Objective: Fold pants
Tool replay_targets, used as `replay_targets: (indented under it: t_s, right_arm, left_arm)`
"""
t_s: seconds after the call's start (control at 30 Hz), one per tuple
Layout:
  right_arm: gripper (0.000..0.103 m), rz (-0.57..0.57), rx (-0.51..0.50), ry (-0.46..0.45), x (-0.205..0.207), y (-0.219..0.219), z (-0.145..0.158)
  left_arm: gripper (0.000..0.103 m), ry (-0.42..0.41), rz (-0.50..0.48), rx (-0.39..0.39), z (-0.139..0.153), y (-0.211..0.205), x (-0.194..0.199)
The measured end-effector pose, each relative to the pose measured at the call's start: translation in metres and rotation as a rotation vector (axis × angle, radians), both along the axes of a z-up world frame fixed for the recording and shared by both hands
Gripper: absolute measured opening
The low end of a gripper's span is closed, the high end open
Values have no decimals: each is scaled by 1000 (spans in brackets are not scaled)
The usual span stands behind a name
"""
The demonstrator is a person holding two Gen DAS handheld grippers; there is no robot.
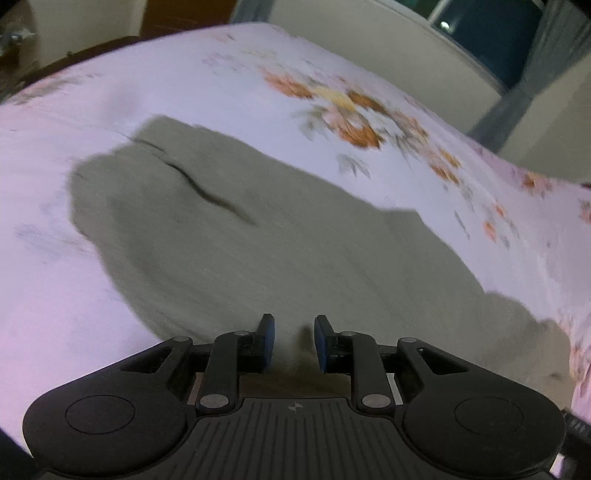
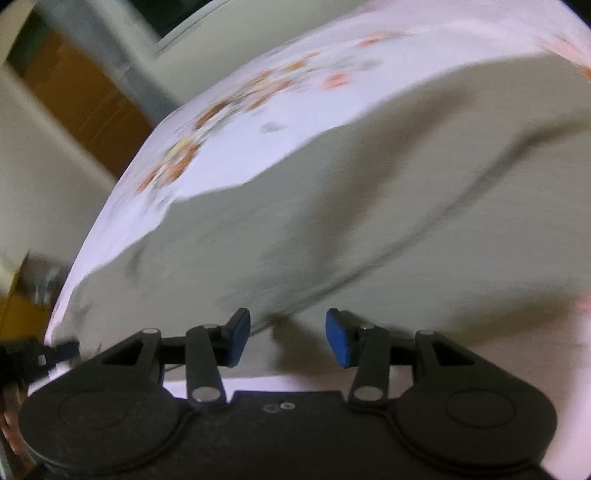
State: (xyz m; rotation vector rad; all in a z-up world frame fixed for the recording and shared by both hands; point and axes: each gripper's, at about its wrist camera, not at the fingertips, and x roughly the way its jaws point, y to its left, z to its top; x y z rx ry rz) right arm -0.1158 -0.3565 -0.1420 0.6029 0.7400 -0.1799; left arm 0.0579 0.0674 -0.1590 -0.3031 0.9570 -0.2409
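Observation:
Grey-green pants (image 1: 258,236) lie spread on a pale pink flowered bedsheet (image 1: 184,81). In the left wrist view a dark crease runs across their upper left part. My left gripper (image 1: 294,332) hovers over the near part of the pants, jaws a little apart, nothing between them. In the right wrist view the pants (image 2: 369,192) fill the middle, with a long fold running diagonally. My right gripper (image 2: 288,332) is open above the near edge of the pants, empty.
The sheet (image 2: 229,122) carries orange flower prints (image 1: 354,110). Beyond the bed edge stand a light wall and a dark window (image 1: 491,33). A brown wooden panel (image 2: 85,99) shows at the left of the right wrist view. Both views are motion-blurred.

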Motion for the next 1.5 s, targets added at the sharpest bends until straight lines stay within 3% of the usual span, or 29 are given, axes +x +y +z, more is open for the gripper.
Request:
replay_targets:
  t_s: [0.2,0.47,0.53,0.57,0.7,0.9,1.0,1.27,1.33,1.4,1.5]
  right_arm:
    - [42,-218,65,-43,-15,-72,-7]
    - [42,-327,159,-136,5,-109,-21]
    - [29,-319,147,-136,5,-107,-20]
    - [8,-301,138,-135,4,-104,-19]
    - [6,-268,93,-196,-9,-98,-4]
    - [5,-235,-54,-314,-44,-82,48]
    - [5,-184,-141,-316,-66,-68,59]
    - [6,-203,-111,-46,-72,-78,-5]
    - [10,-195,-87,-34,-69,-84,-4]
    - [27,-179,-50,-58,-70,-89,3]
    - [35,-187,-46,-108,-72,-98,15]
  left_arm:
    - [25,18,1,28,-12,-14,5]
    - [25,17,-14,76,-13,-23,9]
    - [25,14,-15,85,-13,-24,10]
    - [25,15,-17,88,-13,-24,10]
    - [25,8,-20,103,-13,-26,10]
    - [25,-10,-46,136,-11,-30,7]
    - [25,-12,-50,134,-11,-29,7]
    - [25,-33,-74,177,-11,-36,5]
    - [25,-33,-77,191,-9,-38,5]
    - [26,-28,-74,192,-7,-39,5]
    - [32,-20,-70,179,-6,-39,7]
